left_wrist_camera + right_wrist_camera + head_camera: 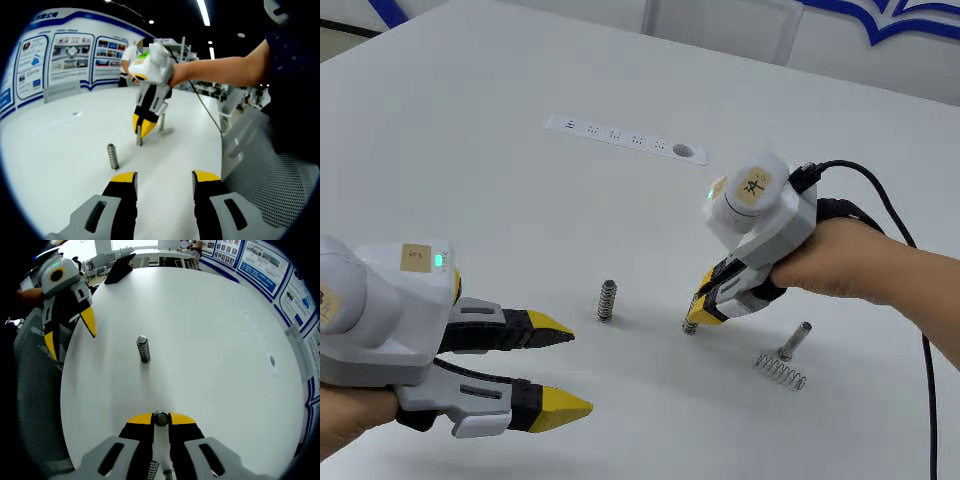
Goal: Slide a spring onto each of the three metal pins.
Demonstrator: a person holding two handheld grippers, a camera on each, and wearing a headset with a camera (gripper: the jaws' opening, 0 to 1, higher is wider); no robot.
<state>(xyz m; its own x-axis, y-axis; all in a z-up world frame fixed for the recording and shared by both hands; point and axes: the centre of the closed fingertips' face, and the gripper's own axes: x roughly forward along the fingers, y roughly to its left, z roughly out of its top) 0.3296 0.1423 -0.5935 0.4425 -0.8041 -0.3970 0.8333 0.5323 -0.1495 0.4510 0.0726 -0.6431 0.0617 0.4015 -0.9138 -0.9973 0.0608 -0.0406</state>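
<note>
Nearest the viewer, at the lower left of the head view, the left gripper is held just above the white table. Its two yellow-tipped jaws are spread wide apart, and nothing is gripped between them.

A little farther in, near the middle of the table, an upright pin is seen standing on its own, with a fitted spring coiled around its shaft. It is well clear of both grippers. In the right gripper view the same pin is seen ahead of the jaws, and the open left gripper is seen off to the upper left.

To the right of that pin, the right gripper is pointed steeply down by a hand. Its jaws are closed tightly on a held pin, whose lower end is at the table surface. In the right gripper view the round top of this pin is seen pinched between the two yellow tips. Whether a spring is on it cannot be told.

Beyond and to the right of the right gripper, a bare pin is seen tilted on the table, and a loose spring is laid flat just beside its lower end.

Farthest away, a white power strip is laid flat on the table.
</note>
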